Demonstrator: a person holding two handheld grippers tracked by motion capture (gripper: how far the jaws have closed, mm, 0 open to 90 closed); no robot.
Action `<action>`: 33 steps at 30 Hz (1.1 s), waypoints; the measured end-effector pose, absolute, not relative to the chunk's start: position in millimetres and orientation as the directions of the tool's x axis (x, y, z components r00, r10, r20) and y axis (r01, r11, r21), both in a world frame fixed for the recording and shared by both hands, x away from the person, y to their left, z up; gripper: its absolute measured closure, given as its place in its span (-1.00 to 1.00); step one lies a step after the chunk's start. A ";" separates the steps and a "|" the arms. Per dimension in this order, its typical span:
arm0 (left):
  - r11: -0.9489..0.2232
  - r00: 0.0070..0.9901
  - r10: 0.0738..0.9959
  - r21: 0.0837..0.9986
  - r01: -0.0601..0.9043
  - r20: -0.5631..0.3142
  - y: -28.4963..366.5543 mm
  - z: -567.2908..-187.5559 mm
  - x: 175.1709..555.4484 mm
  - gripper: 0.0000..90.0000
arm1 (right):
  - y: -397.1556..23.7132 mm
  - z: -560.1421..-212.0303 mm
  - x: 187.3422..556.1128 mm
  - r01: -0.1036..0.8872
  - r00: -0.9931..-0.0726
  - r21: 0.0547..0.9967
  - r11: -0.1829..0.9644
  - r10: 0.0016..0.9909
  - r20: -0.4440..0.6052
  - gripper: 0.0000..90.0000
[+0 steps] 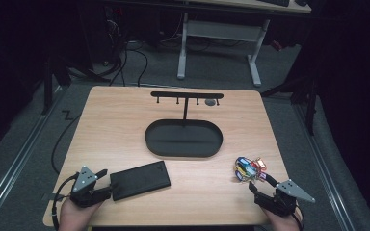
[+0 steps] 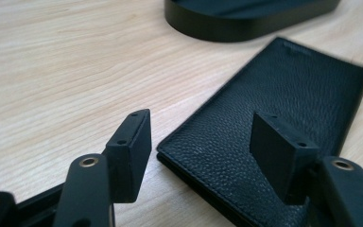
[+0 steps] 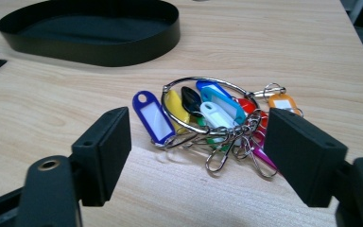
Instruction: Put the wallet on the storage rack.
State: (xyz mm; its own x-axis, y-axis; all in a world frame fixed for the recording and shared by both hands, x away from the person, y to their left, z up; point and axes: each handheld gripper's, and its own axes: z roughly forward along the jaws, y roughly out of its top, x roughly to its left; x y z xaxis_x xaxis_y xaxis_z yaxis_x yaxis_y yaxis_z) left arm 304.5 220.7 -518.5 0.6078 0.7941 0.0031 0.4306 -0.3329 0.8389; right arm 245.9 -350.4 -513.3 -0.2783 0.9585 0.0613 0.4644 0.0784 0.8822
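I see a light wood-grain table top (image 1: 125,125) on grey carpeted floor (image 1: 24,130). At twelve o'clock stands a white-legged metal desk frame (image 1: 221,33); black cables (image 1: 130,57) trail at eleven. The room beyond is dark.

Both tools (image 1: 107,179) (image 1: 260,183) low, jaws apart.

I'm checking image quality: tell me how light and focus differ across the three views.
High view: dim, surroundings nearly black, wallet and tray lose detail. Left gripper view: bright, wallet's far end soft. Right gripper view: bright, key tags sharp, steel ring glints, near tongs slightly blurred.
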 end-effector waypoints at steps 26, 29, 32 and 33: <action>-0.350 0.585 0.811 0.814 0.463 0.016 227.5 -522.3 302.6 0.16 | -337.5 -513.4 249.1 0.437 -0.338 0.890 0.128 0.941 0.031 -0.35; -0.361 0.590 0.807 0.805 0.471 0.017 228.6 -523.1 300.7 0.25 | -335.9 -511.7 249.9 0.425 -0.337 0.895 0.137 0.941 0.016 -0.33; -0.359 0.580 0.814 0.799 0.483 0.014 232.9 -523.1 297.2 0.43 | -332.9 -512.2 255.2 0.457 -0.352 0.878 0.139 0.935 0.035 -0.26; -0.359 0.580 0.814 0.799 0.483 0.014 232.9 -523.1 297.2 0.47 | -332.9 -512.2 255.2 0.457 -0.352 0.878 0.139 0.935 0.035 -0.26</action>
State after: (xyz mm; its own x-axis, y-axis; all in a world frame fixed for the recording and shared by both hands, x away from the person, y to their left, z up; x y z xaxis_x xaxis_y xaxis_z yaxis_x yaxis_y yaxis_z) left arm 297.2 232.9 -523.1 0.5805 0.8142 0.0141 0.4834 -0.3585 0.7986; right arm 255.2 -332.9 -512.2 -0.3518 0.9354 0.0354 0.4572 0.1387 0.8785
